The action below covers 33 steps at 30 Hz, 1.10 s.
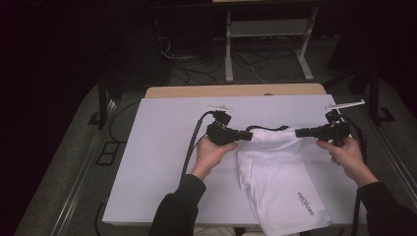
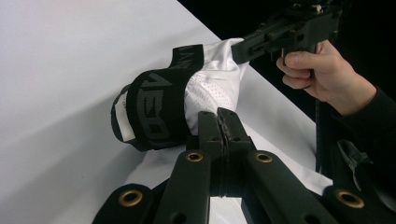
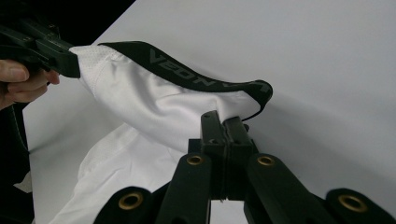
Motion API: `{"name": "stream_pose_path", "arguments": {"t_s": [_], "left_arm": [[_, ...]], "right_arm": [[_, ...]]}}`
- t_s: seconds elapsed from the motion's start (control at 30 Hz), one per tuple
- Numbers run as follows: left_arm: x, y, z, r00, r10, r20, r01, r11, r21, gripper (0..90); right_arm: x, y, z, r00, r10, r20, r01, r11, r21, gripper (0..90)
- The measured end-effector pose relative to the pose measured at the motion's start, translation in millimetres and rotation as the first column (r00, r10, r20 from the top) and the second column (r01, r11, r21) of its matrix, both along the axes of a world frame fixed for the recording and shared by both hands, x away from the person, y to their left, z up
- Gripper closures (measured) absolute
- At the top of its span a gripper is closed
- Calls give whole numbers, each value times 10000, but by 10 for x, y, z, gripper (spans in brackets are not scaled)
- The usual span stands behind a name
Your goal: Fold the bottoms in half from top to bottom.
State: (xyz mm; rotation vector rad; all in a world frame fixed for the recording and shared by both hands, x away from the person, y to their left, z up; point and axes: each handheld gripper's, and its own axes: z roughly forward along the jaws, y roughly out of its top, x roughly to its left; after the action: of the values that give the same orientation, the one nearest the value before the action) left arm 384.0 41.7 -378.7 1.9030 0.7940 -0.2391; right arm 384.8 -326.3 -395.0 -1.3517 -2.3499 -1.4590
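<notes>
While the room around it lies almost wholly dark, the white tabletop (image 1: 162,162) stands out as the one bright surface, a pale sheet laid over a wooden board (image 1: 236,90) whose tan edge shows along the far side. Beyond that edge, loose cables (image 1: 196,69) sprawl over a grey floor, and the legs of a light metal stand (image 1: 268,46) rise behind them. A dark rail (image 1: 83,172) runs beside the table on the left.

White shorts with a black lettered waistband (image 1: 275,167) lie on the right half of the tabletop, the legs trailing toward the near edge, where a small dark logo shows, and the waist lifted off the surface. The left gripper (image 1: 248,135) has its jaws clamped together on one side of the waist, white mesh fabric pinched between them. The right gripper (image 1: 299,132) is likewise closed tight on the opposite side. Between the two, the waistband hangs stretched, curving above the table. Each gripper's cable trails back over the tabletop beside the person's dark sleeves.
</notes>
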Motion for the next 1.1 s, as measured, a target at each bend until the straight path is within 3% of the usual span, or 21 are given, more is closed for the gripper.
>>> {"name": "stream_pose_path", "arguments": {"t_s": [0.7,1.1], "left_arm": [[-223,-94,5,9974,-713,92,715,9972,-211,885],[-424,-232,-2,9902,-1397,78,1399,9900,-189,885]], "right_arm": [[-206,-59,-37,9993,354,-92,-355,9993,-108,879],[-326,-101,-69,9983,559,-172,-561,9983,-132,879]]}}
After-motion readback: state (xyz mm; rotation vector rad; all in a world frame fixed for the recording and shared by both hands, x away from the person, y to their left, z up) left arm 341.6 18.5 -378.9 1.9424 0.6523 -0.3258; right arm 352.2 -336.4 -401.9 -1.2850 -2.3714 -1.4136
